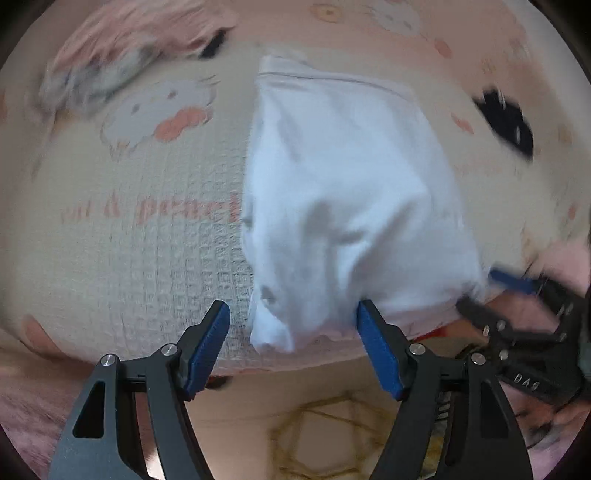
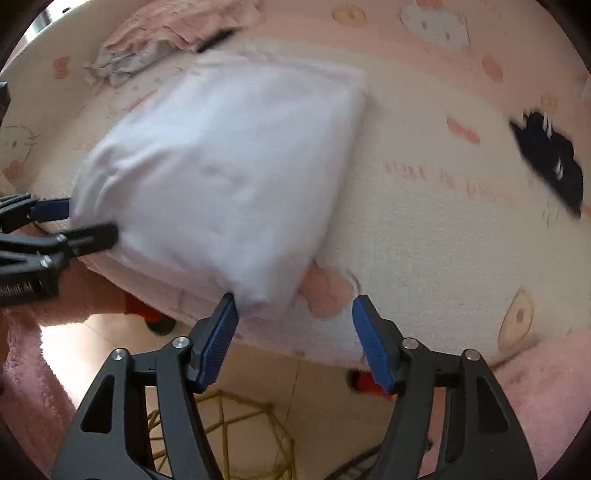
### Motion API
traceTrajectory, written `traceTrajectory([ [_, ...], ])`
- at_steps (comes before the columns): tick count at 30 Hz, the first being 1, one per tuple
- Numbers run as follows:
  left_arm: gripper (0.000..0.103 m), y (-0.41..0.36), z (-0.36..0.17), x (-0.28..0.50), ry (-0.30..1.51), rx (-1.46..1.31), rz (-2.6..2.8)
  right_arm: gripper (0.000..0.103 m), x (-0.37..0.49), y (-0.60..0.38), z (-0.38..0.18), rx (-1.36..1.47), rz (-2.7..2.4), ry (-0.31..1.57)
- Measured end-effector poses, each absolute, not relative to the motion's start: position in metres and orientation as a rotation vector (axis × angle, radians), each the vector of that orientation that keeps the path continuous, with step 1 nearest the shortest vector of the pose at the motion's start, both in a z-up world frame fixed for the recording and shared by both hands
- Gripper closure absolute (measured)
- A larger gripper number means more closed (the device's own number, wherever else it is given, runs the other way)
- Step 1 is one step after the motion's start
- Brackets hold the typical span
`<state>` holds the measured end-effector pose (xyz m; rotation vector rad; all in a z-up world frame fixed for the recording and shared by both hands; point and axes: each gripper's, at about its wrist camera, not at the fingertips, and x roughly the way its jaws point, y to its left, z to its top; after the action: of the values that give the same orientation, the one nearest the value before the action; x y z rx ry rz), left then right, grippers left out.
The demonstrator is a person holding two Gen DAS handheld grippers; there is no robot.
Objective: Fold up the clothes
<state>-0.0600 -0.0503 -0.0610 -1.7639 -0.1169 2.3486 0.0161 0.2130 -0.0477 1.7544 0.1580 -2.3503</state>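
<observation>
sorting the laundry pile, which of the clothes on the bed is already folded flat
The white garment in the middle: a neat, flat rectangle. The pink garment at the far edge is a crumpled heap, and the dark item to the right looks bunched.

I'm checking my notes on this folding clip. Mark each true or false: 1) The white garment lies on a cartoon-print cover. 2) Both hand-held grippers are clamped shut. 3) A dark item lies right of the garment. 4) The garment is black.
1) True: the white garment lies on the printed cover.
2) False: the left hand-held gripper and right hand-held gripper stand open.
3) True: a dark item.
4) False: white.
</observation>
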Motion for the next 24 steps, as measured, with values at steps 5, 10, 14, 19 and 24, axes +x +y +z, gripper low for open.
traceTrajectory([
  [5,0.03,-0.079,-0.045,-0.049,-0.296,-1.726,2.402,0.038,0.019,0.25,-0.024,1.755,-2.425,-0.047],
  [10,0.03,-0.08,-0.047,-0.048,-0.376,-1.71,2.381,0.038,0.015,0.275,-0.029,1.789,-2.372,-0.313],
  [14,0.03,-0.081,-0.044,-0.052,-0.525,-1.64,2.341,0.038,0.01,0.272,-0.029,1.73,-2.345,-0.4],
  [19,0.032,-0.072,-0.065,-0.057,-0.38,-1.789,2.384,0.039,0.012,0.256,-0.048,1.777,-2.343,-0.289],
  [24,0.032,-0.073,-0.066,-0.057,-0.307,-1.808,2.427,0.04,0.014,0.251,-0.05,1.805,-2.368,-0.157],
])
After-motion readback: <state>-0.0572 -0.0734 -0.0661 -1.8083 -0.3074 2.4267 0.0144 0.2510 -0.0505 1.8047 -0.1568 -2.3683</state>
